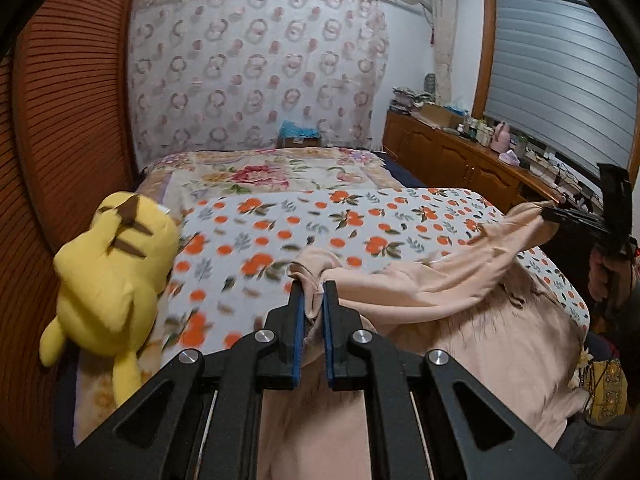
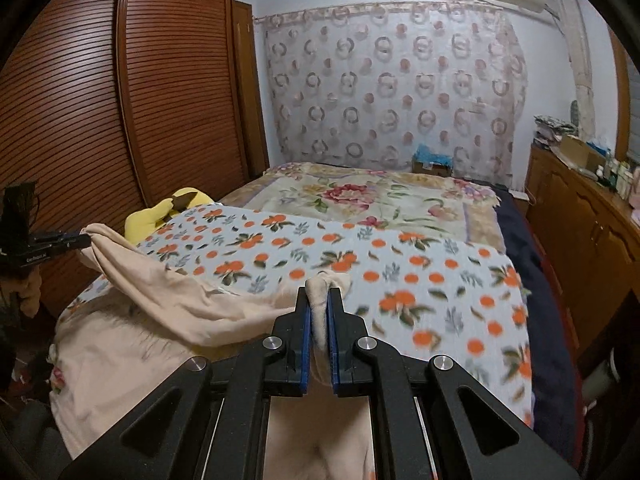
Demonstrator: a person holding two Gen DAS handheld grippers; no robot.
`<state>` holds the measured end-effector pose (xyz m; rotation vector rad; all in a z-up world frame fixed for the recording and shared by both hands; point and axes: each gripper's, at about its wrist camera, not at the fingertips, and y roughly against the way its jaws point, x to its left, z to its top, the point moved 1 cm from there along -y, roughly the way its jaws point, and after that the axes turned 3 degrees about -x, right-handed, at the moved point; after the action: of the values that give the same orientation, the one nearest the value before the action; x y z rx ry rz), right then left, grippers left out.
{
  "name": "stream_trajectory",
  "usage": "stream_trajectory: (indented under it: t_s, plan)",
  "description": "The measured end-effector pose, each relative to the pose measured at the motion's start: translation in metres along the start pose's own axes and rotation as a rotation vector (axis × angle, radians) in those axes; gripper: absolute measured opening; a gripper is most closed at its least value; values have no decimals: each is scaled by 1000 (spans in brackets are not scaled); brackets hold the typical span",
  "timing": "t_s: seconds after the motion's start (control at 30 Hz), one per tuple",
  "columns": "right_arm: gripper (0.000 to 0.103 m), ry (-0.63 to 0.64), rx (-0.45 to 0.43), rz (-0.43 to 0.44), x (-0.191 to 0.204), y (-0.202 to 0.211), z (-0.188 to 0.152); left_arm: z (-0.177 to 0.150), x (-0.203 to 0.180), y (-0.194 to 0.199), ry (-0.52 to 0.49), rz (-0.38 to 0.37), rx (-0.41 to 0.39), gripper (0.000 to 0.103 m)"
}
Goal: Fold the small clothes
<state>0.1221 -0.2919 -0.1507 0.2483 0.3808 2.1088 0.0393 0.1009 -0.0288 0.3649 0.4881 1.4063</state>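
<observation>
A pale pink garment (image 1: 472, 292) hangs stretched between both grippers above the bed's near end. My left gripper (image 1: 314, 286) is shut on one bunched corner of it, cloth pinched between the blue pads. In the right wrist view my right gripper (image 2: 319, 292) is shut on the opposite corner of the pink garment (image 2: 168, 304). Each gripper shows in the other's view: the right gripper (image 1: 554, 212) at the far right edge, the left gripper (image 2: 82, 240) at the far left, both clamping cloth. The garment's lower part sags onto the bed.
The bed carries an orange-print sheet (image 1: 320, 220) and a floral blanket (image 1: 260, 172) behind it. A yellow plush toy (image 1: 112, 272) lies at the bed's left side by the slatted wardrobe (image 2: 100, 100). A cluttered wooden cabinet (image 1: 460, 152) runs along the right wall.
</observation>
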Motion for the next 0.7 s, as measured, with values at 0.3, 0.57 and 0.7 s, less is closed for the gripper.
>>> stream_trajectory:
  t_s: [0.3,0.57,0.7]
  plan:
    - [7,-33,30,16,21,83,-31,-39,7,47,33,34,21,9]
    - [7,-6,86,19,37,110,-22,-46,2,65,-4,65,40,9]
    - [7,-2,151,32,40,102,-34,-56,3,55,-7,86,62,10]
